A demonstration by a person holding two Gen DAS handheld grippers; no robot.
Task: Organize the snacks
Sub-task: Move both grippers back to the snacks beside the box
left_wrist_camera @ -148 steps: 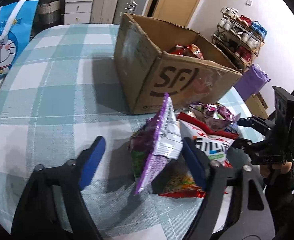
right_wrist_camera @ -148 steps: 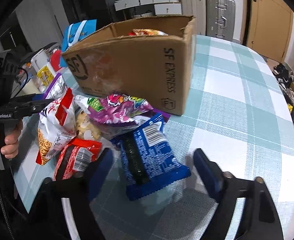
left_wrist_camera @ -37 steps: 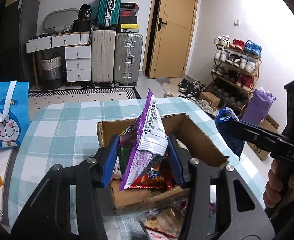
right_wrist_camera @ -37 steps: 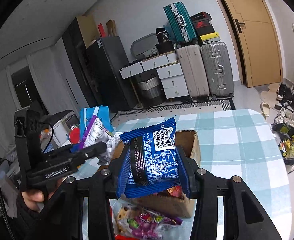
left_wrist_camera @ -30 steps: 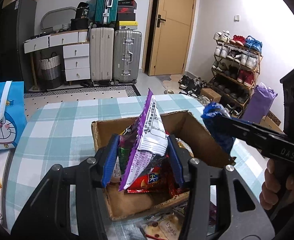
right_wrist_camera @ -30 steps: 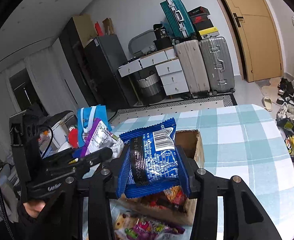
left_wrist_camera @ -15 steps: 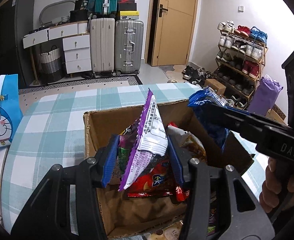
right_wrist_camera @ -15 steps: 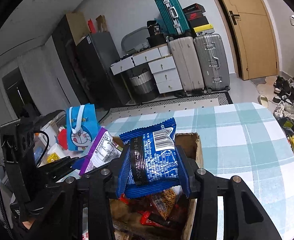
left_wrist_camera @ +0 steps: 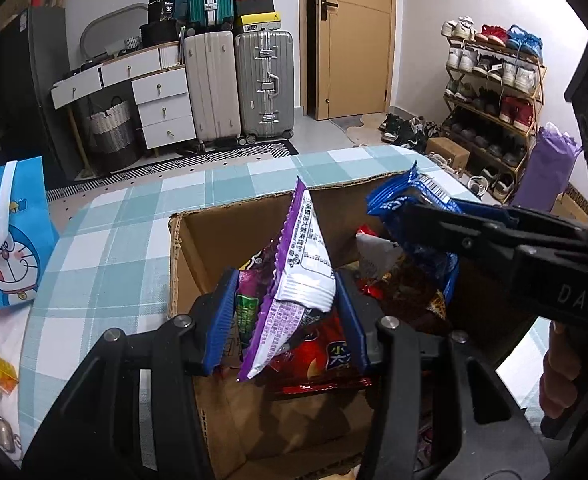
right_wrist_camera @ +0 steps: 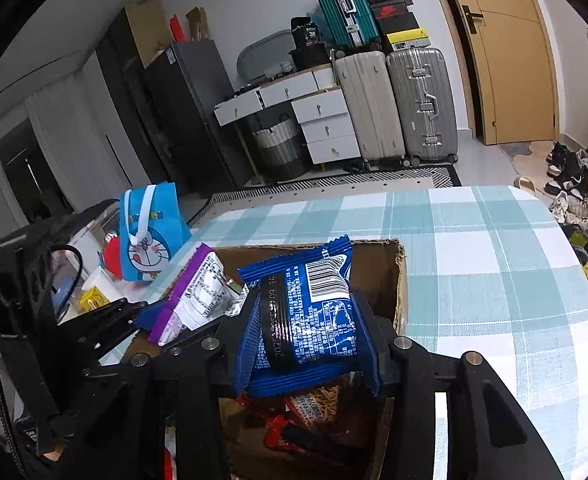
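My left gripper is shut on a purple and white snack bag and holds it over the open cardboard box. My right gripper is shut on a blue snack bag above the same box. In the left wrist view the right gripper reaches in from the right with the blue bag. In the right wrist view the left gripper shows at the left with the purple bag. Red snack packs lie inside the box.
The box stands on a table with a teal checked cloth. A blue Doraemon bag stands at the table's left edge. Suitcases, drawers and a shoe rack line the room beyond.
Both grippers have come lower and closer over the box with their bags still held. The box now fills more of both views.
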